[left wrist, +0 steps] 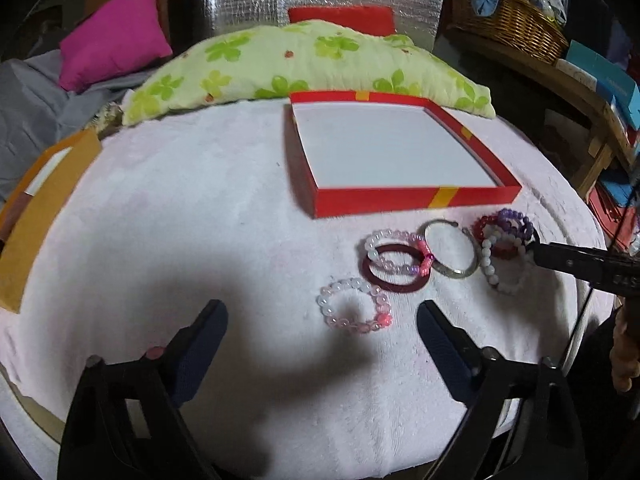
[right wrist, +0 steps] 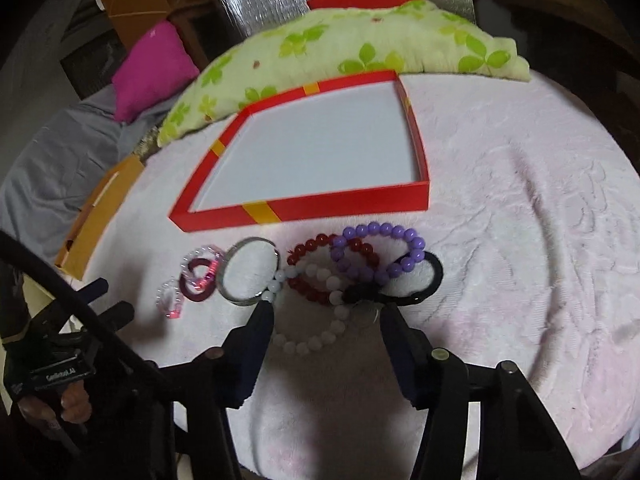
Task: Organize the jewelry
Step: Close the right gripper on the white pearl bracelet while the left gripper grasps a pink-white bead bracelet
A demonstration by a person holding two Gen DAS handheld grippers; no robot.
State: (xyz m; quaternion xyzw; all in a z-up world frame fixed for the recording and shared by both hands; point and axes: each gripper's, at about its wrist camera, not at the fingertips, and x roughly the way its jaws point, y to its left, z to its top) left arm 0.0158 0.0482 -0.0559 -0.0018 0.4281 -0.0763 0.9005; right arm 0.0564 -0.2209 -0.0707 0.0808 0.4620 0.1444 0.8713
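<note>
Left wrist view: left gripper (left wrist: pixel 322 318) wide open, holding nothing; clear-and-pink beaded bracelet (left wrist: pixel 354 305) lies on the white fleece cloth (left wrist: pixel 180 208) between the fingertips, slightly ahead, untouched. Shallow red cardboard tray with white floor (left wrist: pixel 416 199) sits farther ahead.

Right wrist view: right gripper (right wrist: pixel 328 310) open, gripping nothing; white beaded bracelet (right wrist: pixel 320 320) lies between the fingers, overlapping dark-red bead bracelet (right wrist: pixel 320 264), purple bead bracelet (right wrist: pixel 380 248) and black hair tie (right wrist: pixel 424 280) just ahead.

Left gripper (left wrist: pixel 322 316) sits at the lower middle of its frame, jaws spread wide; right gripper (right wrist: pixel 326 306) likewise, jaws parted.
</note>
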